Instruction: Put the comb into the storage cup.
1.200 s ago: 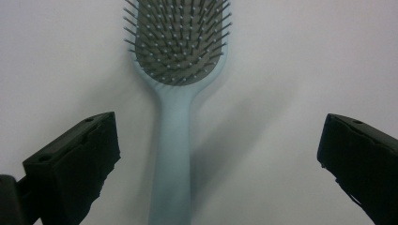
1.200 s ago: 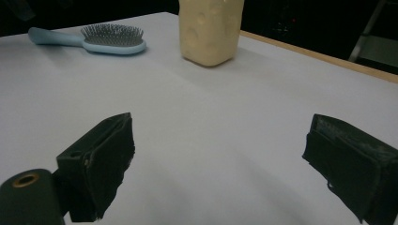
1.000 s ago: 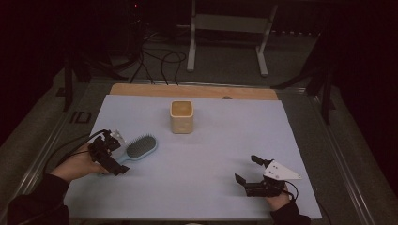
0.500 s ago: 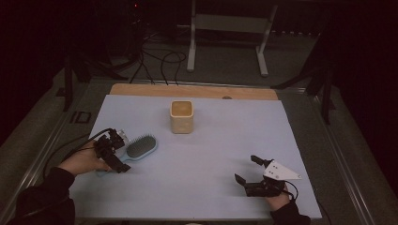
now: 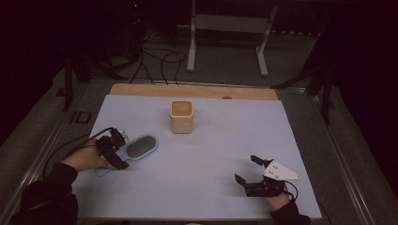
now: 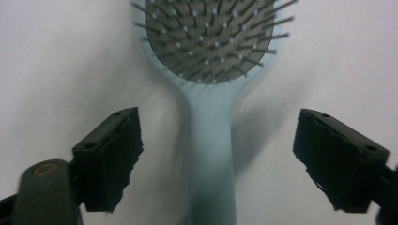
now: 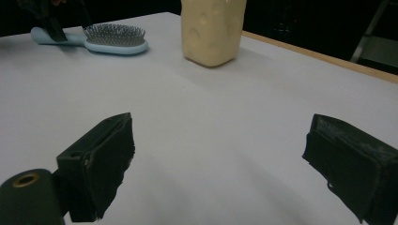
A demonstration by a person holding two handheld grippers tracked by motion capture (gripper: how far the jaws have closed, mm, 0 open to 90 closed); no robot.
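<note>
The left gripper (image 6: 218,159) is straddling the hairbrush (image 6: 210,93) handle, its jaws spread on either side with gaps showing, having just been narrowing. The pale blue handle is running straight between them to an oval head of grey bristles just ahead, lying bristles-up on the white table (image 5: 225,154). Farther off, the right gripper (image 5: 251,169) is resting wide open, a cream box (image 5: 181,116) standing beyond it.
</note>
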